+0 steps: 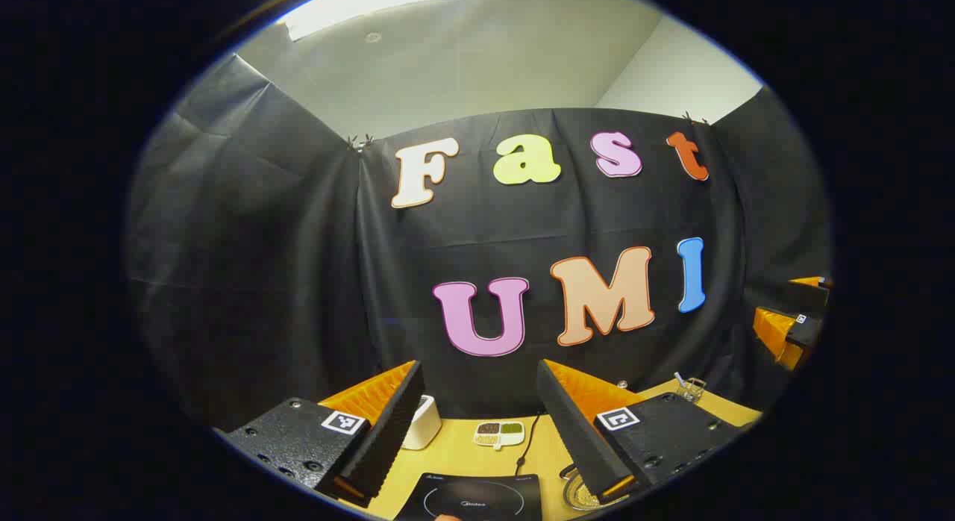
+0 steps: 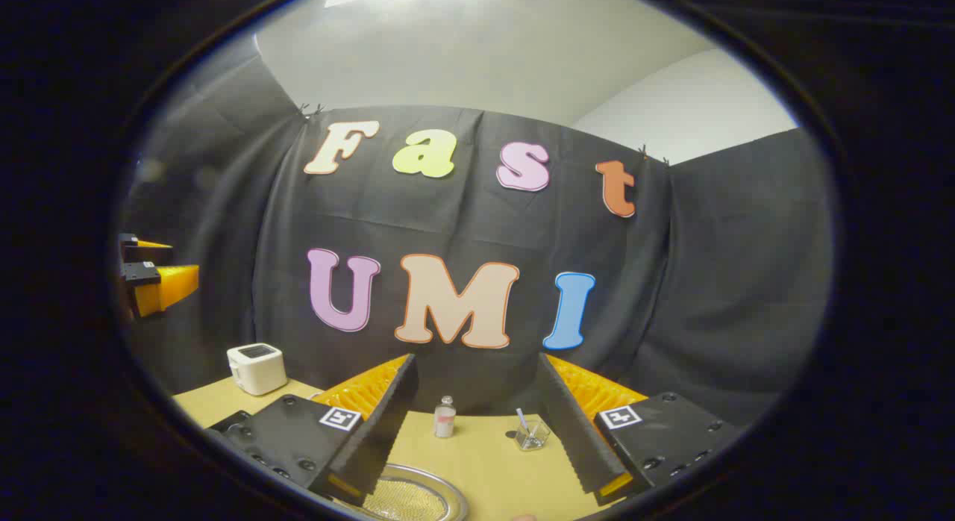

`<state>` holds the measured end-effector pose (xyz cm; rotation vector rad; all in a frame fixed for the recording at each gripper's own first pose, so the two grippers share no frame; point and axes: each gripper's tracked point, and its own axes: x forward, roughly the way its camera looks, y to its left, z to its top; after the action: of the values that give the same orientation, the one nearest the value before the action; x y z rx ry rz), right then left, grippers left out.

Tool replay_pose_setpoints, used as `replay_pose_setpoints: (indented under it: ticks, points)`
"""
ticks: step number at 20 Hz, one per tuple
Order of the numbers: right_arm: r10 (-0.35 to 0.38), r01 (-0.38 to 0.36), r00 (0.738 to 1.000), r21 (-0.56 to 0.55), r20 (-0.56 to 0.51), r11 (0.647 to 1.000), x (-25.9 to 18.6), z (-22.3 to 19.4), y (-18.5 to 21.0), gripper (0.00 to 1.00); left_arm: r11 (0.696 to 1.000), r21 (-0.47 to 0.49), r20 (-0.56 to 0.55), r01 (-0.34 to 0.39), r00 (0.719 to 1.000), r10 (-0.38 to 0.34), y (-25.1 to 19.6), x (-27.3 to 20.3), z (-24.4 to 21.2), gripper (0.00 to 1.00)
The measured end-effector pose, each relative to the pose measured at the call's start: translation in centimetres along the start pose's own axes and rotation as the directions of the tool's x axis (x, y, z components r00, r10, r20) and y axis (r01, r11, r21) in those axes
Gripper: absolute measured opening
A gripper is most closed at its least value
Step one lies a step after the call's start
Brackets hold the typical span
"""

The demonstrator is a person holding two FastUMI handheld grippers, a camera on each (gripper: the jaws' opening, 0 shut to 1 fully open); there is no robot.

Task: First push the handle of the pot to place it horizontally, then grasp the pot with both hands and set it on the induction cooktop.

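The black induction cooktop (image 1: 474,498) lies on the wooden table just below and between the fingers of my left gripper (image 1: 479,372), which is open and holds nothing. A round metal rim with yellowish contents (image 1: 578,497) peeks out beside its right finger; this looks like the pot, mostly hidden. My right gripper (image 2: 476,360) is open too, held above the table. Under its left finger lies a round metal rim with a mesh-like inside (image 2: 410,498). No handle can be made out. Both grippers are raised and point at the booth wall.
A white toaster-like box (image 2: 256,368) stands at the back left of the table, and a small divided dish of grains (image 1: 498,433) sits behind the cooktop. A small bottle (image 2: 445,416) and a glass cup with a spoon (image 2: 532,434) stand at the back.
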<state>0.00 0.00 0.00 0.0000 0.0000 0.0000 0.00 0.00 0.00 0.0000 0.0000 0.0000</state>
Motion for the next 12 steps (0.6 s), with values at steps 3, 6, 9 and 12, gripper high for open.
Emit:
replay_pose_setpoints:
  ticks: [3,6,9,12]
  points:
    - [0.002,-0.002,1.0,-0.003,0.0,1.0,-0.16,0.01,-0.01,1.0,1.0,0.002,0.002,-0.001,1.0,0.001,0.01,-0.06,0.02,0.97]
    - [0.004,-0.004,1.0,-0.003,-0.001,1.0,-0.14,0.06,0.07,1.0,1.0,-0.008,0.003,-0.006,1.0,0.006,0.18,-0.14,0.14,0.97]
    - [0.004,-0.004,1.0,-0.004,0.0,1.0,-0.3,0.13,0.0,0.97,1.0,-0.02,0.006,-0.013,1.0,0.013,0.53,-0.28,0.17,1.0]
    - [0.002,-0.002,1.0,0.001,0.003,1.0,-0.36,0.4,-0.04,0.97,1.0,-0.018,0.004,-0.022,1.0,0.022,0.78,-0.27,0.25,0.97]
